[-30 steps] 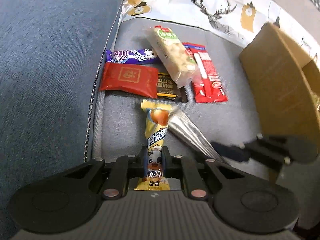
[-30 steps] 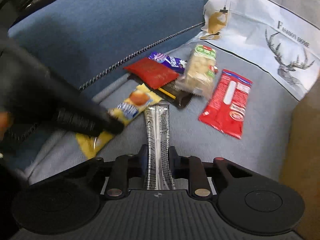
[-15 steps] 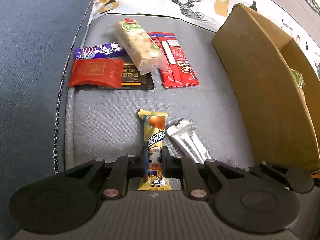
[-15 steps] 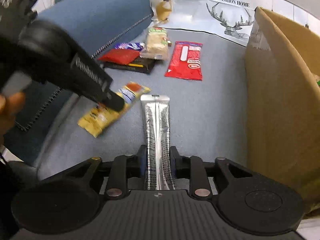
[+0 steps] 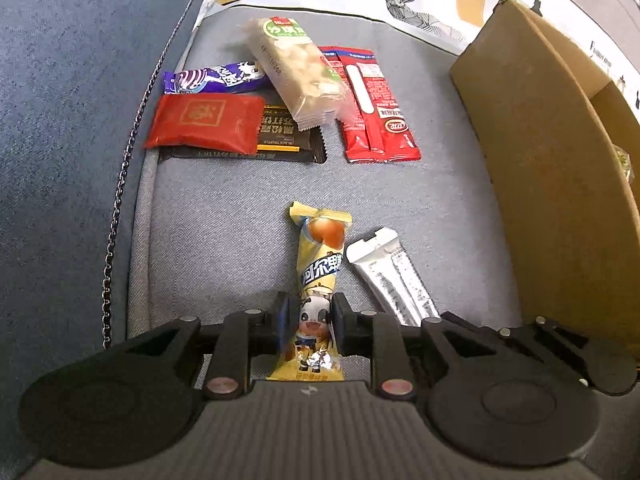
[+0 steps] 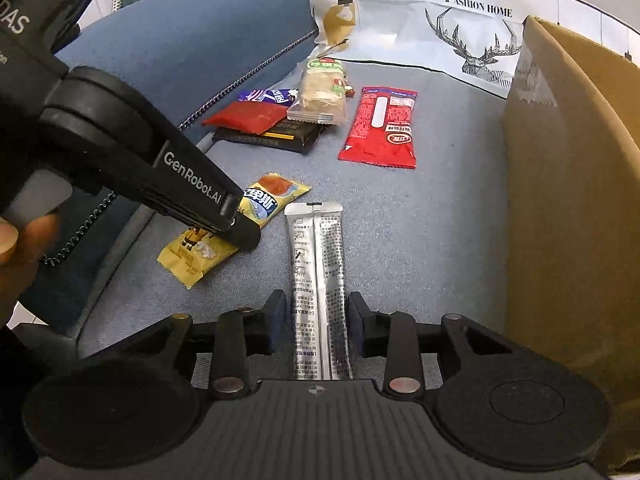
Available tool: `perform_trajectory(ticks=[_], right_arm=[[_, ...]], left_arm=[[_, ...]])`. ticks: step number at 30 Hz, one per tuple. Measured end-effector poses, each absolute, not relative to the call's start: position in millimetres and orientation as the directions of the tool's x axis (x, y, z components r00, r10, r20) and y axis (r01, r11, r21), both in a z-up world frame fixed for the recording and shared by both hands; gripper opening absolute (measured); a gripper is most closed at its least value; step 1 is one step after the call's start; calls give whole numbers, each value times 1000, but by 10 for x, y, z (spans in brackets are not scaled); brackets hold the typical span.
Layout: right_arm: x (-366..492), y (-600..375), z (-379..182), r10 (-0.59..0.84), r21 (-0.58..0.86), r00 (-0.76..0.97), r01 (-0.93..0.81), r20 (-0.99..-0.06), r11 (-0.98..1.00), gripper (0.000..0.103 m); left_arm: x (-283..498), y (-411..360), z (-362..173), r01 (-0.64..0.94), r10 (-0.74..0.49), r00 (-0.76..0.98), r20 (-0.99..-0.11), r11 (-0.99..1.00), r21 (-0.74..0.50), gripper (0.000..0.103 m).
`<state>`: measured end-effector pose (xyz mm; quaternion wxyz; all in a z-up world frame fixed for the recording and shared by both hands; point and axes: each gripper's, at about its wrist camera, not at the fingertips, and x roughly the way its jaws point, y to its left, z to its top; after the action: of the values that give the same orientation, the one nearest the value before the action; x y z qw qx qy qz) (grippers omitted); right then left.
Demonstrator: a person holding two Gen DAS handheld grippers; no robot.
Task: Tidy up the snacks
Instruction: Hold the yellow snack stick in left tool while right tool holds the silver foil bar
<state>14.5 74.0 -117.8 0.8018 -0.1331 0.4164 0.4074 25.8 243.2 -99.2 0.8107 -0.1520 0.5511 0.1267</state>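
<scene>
The left gripper (image 5: 309, 322) is closed on the lower end of a yellow snack bar (image 5: 320, 276). The right gripper (image 6: 317, 326) clamps a silver stick packet (image 6: 319, 280) just beside it. Both snacks are above a grey sofa cushion (image 5: 224, 216). Farther out lie a red packet (image 5: 204, 124), a clear cracker pack (image 5: 296, 68) and a red wafer pack (image 5: 374, 108). A cardboard box (image 5: 560, 184) stands to the right.

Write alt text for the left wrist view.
The left hand-held gripper pinches a yellow snack bar above a grey cushion. A silver sachet lies alongside; more snacks sit beyond, a cardboard box right.
</scene>
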Motion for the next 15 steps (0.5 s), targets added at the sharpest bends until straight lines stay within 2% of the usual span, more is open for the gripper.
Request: perform_trajectory(ticks=[4, 8, 15], right_arm=[[143, 718, -1145, 547, 117, 348, -757, -761, 643, 24], [187, 695, -1096, 556, 114, 378, -744, -740, 658, 24], [222, 716, -1171, 530, 125, 351, -734, -772, 668, 25]], left_arm=[[283, 2388, -982, -354, 51, 366, -929, 931, -88, 25], [248, 2470, -957, -386, 54, 375, -925, 917, -103, 20], [267, 2416, -972, -349, 47, 361, -932, 933, -88, 19]])
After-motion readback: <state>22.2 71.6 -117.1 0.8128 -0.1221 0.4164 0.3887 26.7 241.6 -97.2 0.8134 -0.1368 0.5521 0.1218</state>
